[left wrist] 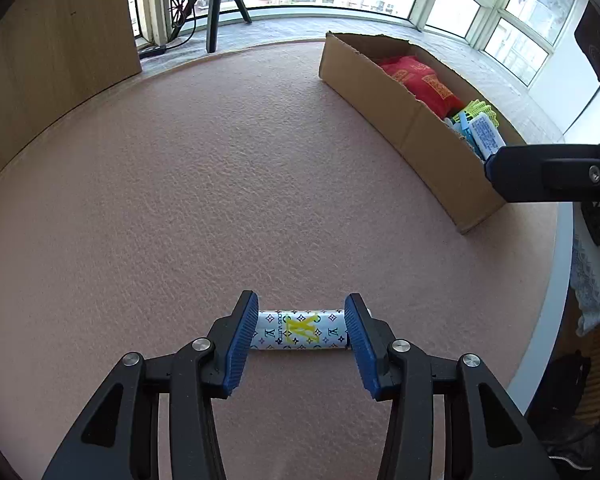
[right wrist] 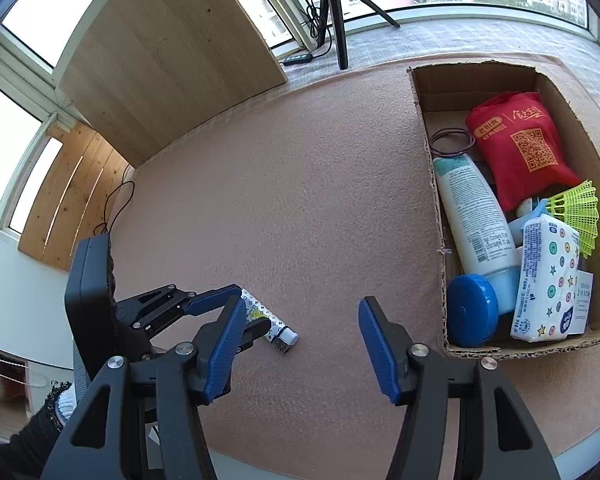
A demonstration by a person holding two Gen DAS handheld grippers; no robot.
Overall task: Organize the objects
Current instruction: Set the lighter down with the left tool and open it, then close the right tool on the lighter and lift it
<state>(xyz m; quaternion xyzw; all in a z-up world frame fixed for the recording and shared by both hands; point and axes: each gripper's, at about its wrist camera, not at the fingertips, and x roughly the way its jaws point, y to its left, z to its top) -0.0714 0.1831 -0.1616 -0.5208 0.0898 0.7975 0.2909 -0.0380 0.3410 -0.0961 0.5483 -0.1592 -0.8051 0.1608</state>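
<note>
From my left wrist camera, I see the left gripper point(left wrist: 300, 336) low over a pinkish felt-covered worktop point(left wrist: 228, 184), its two blue-padded fingers point(left wrist: 242, 344) spread to either side of a lighter point(left wrist: 298, 331) that lies flat on the worktop; the lighter is white with a small monogram pattern and a yellow logo, and the pads sit right at its two ends, though I cannot tell whether they press on it. Further back and to the right, an open cardboard box point(left wrist: 384, 92) rests on the worktop, with a red pouch point(left wrist: 420, 76) inside, and a black finger of the other tool point(left wrist: 548, 178) reaches in from the right edge in front of the box. A black tripod point(left wrist: 220, 4) stands beyond the worktop by the windows. From my right wrist camera, I see the right gripper point(right wrist: 300, 344) with its fingers spread wide and nothing between them, held above bare felt. To its left, the left gripper point(right wrist: 244, 312) straddles the same lighter point(right wrist: 278, 330), whose metal end pokes out toward the middle of the worktop. To the right, the cardboard box point(right wrist: 436, 216) is seen from above, holding the red pouch point(right wrist: 520, 148), a white lotion bottle point(right wrist: 476, 216), a blue round lid point(right wrist: 472, 310), a tissue pack point(right wrist: 548, 280), a yellow mesh piece point(right wrist: 576, 212) and dark hair ties point(right wrist: 452, 142)
</note>
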